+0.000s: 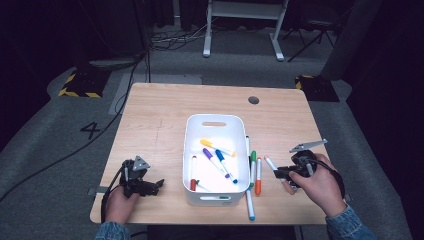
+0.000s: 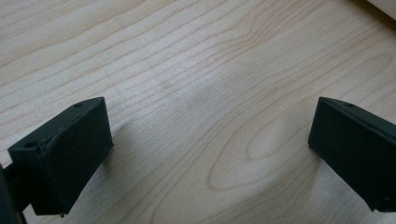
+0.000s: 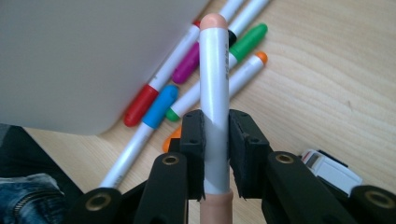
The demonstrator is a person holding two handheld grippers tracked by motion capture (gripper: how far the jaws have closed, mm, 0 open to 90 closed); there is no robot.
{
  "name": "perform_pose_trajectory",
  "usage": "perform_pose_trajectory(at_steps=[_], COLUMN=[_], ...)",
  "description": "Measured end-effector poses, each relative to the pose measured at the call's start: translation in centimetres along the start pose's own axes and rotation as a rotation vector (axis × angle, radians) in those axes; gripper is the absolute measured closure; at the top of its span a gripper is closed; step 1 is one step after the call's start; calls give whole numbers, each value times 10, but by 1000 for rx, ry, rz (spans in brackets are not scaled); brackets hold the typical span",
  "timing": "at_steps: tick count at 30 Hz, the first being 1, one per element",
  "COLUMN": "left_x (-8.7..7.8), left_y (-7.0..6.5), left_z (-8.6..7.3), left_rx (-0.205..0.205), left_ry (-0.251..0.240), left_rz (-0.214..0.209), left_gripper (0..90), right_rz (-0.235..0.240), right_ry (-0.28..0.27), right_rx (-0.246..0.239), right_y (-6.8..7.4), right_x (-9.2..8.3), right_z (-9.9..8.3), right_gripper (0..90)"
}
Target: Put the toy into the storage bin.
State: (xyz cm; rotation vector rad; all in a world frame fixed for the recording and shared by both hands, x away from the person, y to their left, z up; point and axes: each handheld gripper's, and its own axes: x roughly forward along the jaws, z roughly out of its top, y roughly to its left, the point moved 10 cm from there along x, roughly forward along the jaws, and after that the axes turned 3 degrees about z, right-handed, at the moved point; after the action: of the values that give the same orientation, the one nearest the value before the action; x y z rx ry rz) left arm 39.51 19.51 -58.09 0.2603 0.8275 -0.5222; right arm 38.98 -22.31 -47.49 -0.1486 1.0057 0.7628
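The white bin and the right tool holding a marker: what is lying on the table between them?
In the high view, loose markers lie on the table between the white bin and the right tool, which grips a peach-capped marker.

White marker (image 3: 214, 88) with peach-coloured caps at both ends, lifted above the table, just right of the bin.

I see a white marker (image 3: 214, 88) with peach-pink caps between my right gripper's (image 3: 215, 133) black pads; the bin (image 1: 216, 121) is plain white; beside it lie white-barrelled markers capped green (image 3: 246, 41), orange (image 3: 259, 57), blue (image 3: 159, 106) and red (image 3: 140, 104); the table (image 2: 196, 70) is pale wood with curving grain; my left gripper (image 2: 208, 154) is black.
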Motion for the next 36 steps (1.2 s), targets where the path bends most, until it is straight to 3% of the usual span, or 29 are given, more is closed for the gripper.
perform_pose_trajectory(at_steps=[7,16,36], left_x=[0,0,-3], left_y=[0,0,-1], left_z=[0,0,-3], left_rx=[0,2,3], left_ry=[0,1,-2], left_rz=[0,-2,-5], left_gripper=[0,0,0], right_rz=[26,63,155], right_ry=[-47,-66,-68], right_rx=[-29,-61,-190], right_y=[11,28,81], right_x=[-14,-22,-10], right_z=[15,32,83], right_gripper=[768,768,768])
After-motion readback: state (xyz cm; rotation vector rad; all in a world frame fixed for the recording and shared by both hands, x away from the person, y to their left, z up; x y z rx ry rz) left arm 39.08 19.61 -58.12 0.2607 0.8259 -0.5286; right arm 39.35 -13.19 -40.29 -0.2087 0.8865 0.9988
